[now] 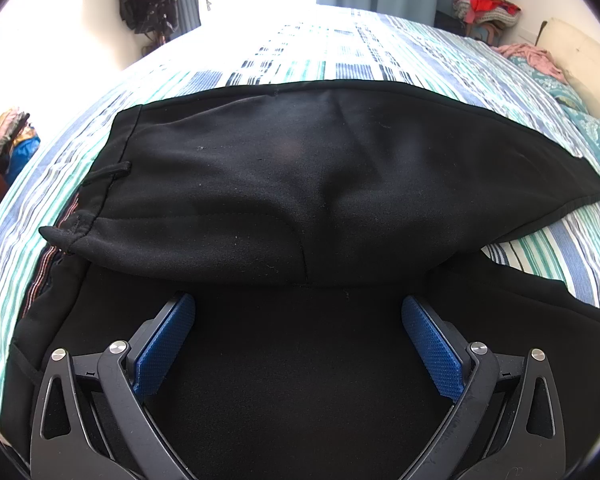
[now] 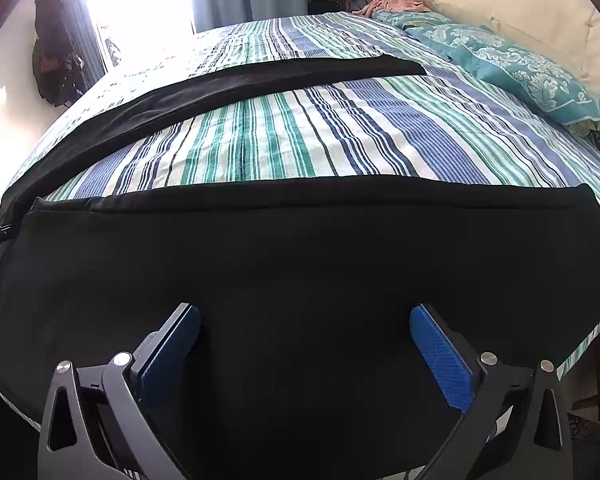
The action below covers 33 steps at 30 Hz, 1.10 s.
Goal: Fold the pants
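The black, soft-knit pants (image 1: 284,176) lie spread on the blue, green and white striped bedsheet (image 1: 308,60), waistband to the left, one leg doubled over the seat. The left gripper (image 1: 298,308) hovers low over the near fabric, blue pads spread wide, pinching nothing. The right gripper (image 2: 305,318) is likewise spread over the near leg, while the far leg (image 2: 228,80) runs apart across the sheet. Assessment: the cloth appears light, limp and non-slip, and will sag when lifted. Recommended holds are the near leg's hem and the waistband edge.
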Tool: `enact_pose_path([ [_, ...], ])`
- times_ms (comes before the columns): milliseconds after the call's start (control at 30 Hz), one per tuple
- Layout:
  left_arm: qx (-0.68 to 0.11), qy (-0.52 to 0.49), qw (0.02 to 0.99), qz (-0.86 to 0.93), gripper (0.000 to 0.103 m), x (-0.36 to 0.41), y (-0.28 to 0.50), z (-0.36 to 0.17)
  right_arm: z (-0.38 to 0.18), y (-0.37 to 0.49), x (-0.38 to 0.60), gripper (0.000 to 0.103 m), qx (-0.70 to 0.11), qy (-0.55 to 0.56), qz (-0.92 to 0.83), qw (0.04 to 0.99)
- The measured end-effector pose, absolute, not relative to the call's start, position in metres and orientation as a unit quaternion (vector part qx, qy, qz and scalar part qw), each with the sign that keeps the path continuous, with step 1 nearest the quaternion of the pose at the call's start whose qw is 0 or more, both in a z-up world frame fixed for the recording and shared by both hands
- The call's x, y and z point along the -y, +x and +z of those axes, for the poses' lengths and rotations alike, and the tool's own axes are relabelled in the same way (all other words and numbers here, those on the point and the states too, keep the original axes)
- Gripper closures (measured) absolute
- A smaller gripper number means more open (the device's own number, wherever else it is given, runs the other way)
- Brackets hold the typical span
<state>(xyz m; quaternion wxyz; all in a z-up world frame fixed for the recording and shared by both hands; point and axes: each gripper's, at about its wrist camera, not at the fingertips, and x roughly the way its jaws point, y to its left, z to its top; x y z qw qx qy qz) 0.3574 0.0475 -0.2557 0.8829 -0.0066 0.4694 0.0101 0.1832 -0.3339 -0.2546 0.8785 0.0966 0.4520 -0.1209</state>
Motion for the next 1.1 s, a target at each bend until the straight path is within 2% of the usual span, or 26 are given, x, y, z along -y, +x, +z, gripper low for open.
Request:
enact_pose_path([
  [1100,-0.469,-0.007,0.883,0.010,0.000,-0.0477,0.3581,-0.2558,-0.2466,0.1817,0.3421,0.000,-0.467,0.123,-0.107,0.869],
])
